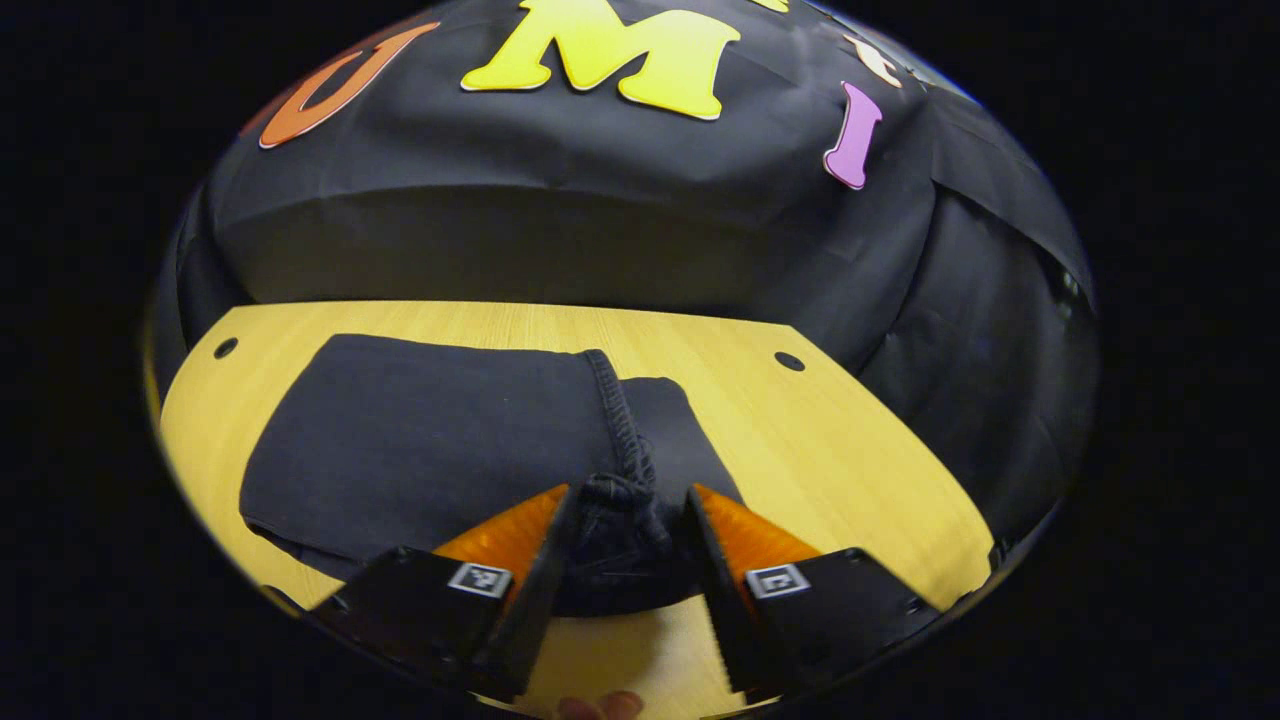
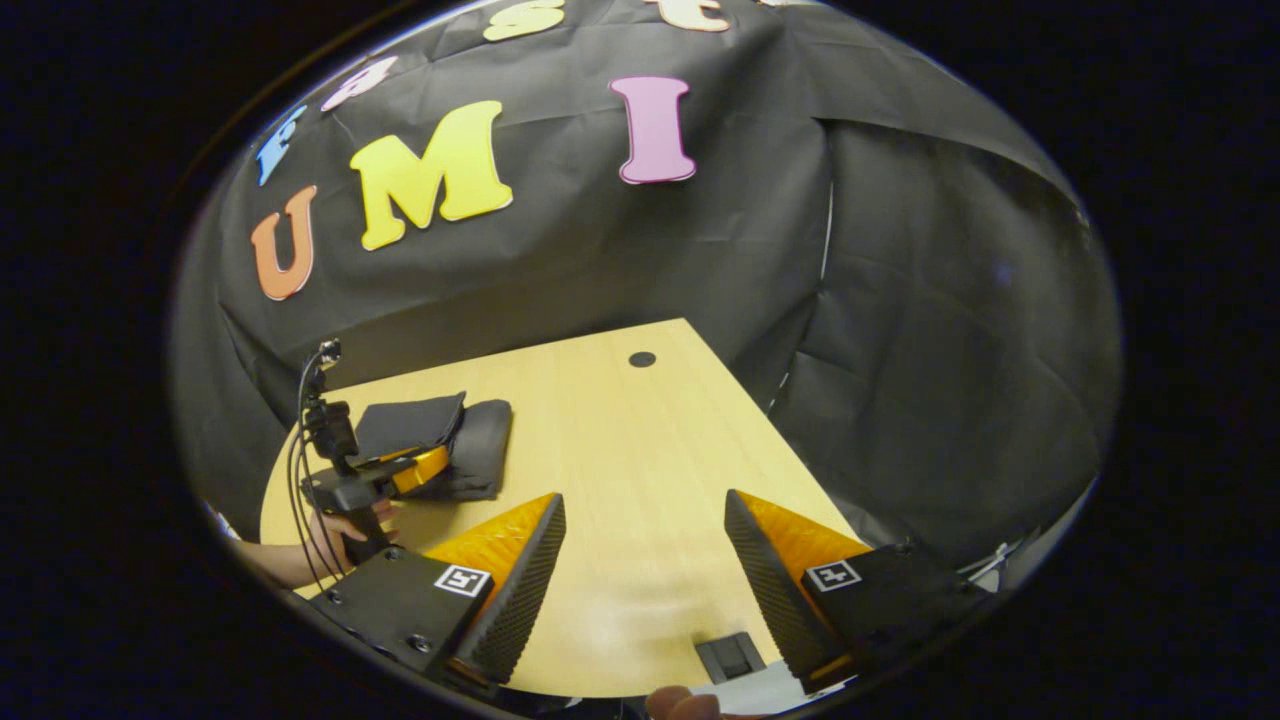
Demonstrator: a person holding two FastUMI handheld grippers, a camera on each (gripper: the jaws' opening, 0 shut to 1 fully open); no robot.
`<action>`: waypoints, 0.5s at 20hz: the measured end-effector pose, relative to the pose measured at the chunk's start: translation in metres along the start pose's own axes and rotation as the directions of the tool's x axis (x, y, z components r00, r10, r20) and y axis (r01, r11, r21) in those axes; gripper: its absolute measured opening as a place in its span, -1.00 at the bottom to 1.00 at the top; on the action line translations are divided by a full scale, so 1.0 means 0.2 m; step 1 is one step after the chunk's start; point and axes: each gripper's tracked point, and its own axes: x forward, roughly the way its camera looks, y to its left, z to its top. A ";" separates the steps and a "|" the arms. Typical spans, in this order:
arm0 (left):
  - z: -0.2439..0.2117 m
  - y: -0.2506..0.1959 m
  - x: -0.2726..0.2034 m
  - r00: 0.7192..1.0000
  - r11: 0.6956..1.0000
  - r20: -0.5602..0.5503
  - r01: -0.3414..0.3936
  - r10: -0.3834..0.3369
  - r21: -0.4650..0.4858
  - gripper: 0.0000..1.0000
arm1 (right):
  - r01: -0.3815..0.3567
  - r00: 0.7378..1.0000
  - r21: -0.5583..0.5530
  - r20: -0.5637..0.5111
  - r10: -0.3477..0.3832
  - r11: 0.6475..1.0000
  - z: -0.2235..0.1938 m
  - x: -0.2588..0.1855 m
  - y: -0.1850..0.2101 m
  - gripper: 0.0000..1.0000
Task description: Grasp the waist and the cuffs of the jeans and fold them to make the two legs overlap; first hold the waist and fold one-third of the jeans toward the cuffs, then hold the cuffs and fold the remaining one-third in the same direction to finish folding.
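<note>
The dark, folded denim jeans lie on the pale wooden table, towards its far left part, with a ribbed seam running down the bundle from its far edge to the near one. In the left gripper view, the left gripper sits at the near edge of the bundle, its two fingers standing either side of a bunched bit of cloth at the near end of that seam. The cloth fills the gap between them, but I cannot tell whether both fingers actually press on it.

In the right gripper view, the right gripper hangs over bare tabletop well to the right of the jeans, its jaws spread wide with nothing between them. From that side the left gripper shows at the jeans' near edge, held by a person's hand, with cables trailing from it. A small round hole marks the table's far end, and a dark rectangular socket is set into its near edge.
</note>
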 end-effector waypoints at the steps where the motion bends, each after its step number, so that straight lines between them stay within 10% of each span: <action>1: 0.00 -0.02 -0.01 1.000 1.000 -0.008 -0.010 0.010 0.003 0.52 | -0.022 1.000 -0.011 -0.002 0.022 1.000 0.00 0.03 0.02 0.96; 2: 0.00 -0.03 -0.01 1.000 1.000 -0.013 -0.016 0.016 -0.003 0.92 | -0.046 0.999 -0.022 -0.002 0.046 0.999 0.01 0.06 0.05 0.96; 10: 0.14 -0.14 -0.36 1.000 0.992 0.016 -0.002 0.005 -0.129 0.96 | -0.219 0.968 -0.114 0.100 0.230 0.969 0.25 0.17 0.40 0.96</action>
